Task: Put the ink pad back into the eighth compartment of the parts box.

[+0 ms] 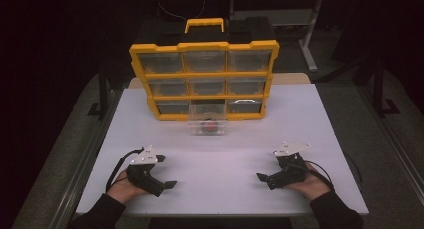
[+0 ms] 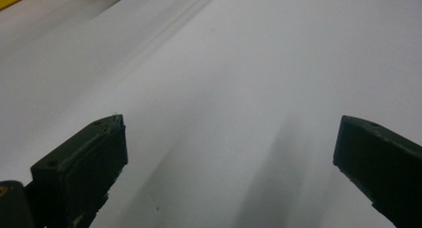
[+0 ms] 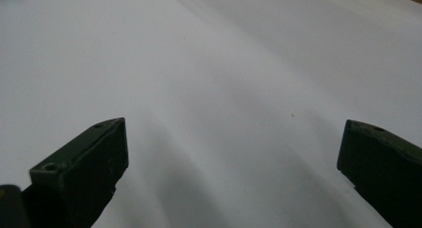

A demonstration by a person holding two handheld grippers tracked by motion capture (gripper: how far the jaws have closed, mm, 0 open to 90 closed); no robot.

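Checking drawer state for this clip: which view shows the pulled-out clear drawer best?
The high view: the clear drawer sits pulled out from the yellow organizer's bottom row, something red inside. The left gripper view catches just a yellow corner; the right gripper view looks onto white table.

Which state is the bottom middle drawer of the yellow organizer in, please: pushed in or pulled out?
Pulled out: the clear drawer juts forward from the organizer over the table.

One organizer (image 1: 204, 79), nine drawers, two tongs.

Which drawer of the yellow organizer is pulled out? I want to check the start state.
The bottom-row middle drawer: it juts onto the table with a red thing inside, while the other eight sit flush in the organizer.
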